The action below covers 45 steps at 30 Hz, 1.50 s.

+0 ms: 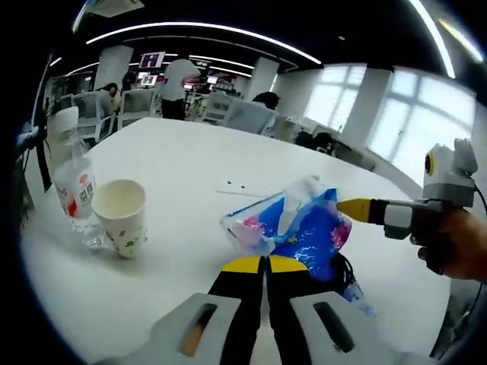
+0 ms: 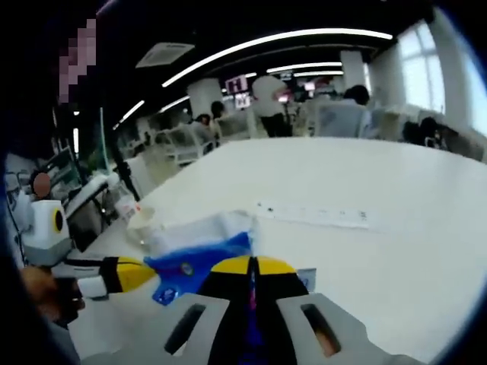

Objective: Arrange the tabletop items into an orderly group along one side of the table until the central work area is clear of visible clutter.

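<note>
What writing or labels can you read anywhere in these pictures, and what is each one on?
None can be read as words.
Water bottle: red and white label, print too small to read.
Paper cup: small coloured pattern near the base, no legible text.
Blue tissue pack: pink and white graphics, lettering blurred.
Wall screens in the background: too far away and blurred.

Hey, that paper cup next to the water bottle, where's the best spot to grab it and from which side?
Judging by its pose, take the paper cup by its rim: it stands upright with an open mouth, so one finger could go inside and one outside, coming from above. Approach from the side facing the blue tissue pack, since the water bottle stands close on the other side.
</note>
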Each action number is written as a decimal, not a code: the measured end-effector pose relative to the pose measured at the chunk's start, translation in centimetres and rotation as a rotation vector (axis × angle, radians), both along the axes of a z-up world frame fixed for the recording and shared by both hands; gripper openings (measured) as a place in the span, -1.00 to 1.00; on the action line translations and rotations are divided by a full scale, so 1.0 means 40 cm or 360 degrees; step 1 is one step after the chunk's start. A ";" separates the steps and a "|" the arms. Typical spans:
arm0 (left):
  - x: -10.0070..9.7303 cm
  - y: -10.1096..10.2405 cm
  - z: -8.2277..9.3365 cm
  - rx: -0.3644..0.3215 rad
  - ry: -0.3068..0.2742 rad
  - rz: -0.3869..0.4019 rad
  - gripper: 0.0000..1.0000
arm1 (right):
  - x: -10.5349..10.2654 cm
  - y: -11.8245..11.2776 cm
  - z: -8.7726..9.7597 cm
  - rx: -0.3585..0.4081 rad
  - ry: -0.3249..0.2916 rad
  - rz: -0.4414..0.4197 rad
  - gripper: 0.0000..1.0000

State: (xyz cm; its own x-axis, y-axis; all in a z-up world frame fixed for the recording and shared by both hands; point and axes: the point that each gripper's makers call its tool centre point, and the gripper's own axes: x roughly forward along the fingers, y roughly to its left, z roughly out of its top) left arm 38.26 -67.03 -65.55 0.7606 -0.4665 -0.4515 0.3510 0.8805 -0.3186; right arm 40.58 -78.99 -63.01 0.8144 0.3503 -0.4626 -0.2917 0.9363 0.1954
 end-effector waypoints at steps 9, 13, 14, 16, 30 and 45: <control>-0.056 -0.151 0.009 -0.0029 0.0009 -0.0187 -1.00 | -0.092 -0.158 -0.001 0.0015 0.0021 -0.0204 -1.00; -0.086 -0.223 0.010 -0.0034 0.0010 -0.0280 -1.00 | -0.136 -0.228 -0.002 0.0013 0.0023 -0.0294 -1.00; -0.096 -0.245 0.008 -0.0033 0.0013 -0.0303 -1.00 | -0.150 -0.252 -0.005 0.0029 0.0031 -0.0331 -1.00; -0.113 -0.281 0.004 -0.0045 0.0025 -0.0344 -1.00 | -0.172 -0.290 -0.009 0.0028 0.0034 -0.0374 -1.00; -0.211 -0.453 -0.031 -0.0007 0.0069 -0.0608 -1.00 | -0.289 -0.455 -0.046 0.0036 0.0080 -0.0588 -1.00; -0.254 -0.492 -0.125 0.0069 0.0189 -0.0683 -0.99 | -0.343 -0.487 -0.141 0.0038 0.0208 -0.0670 -1.00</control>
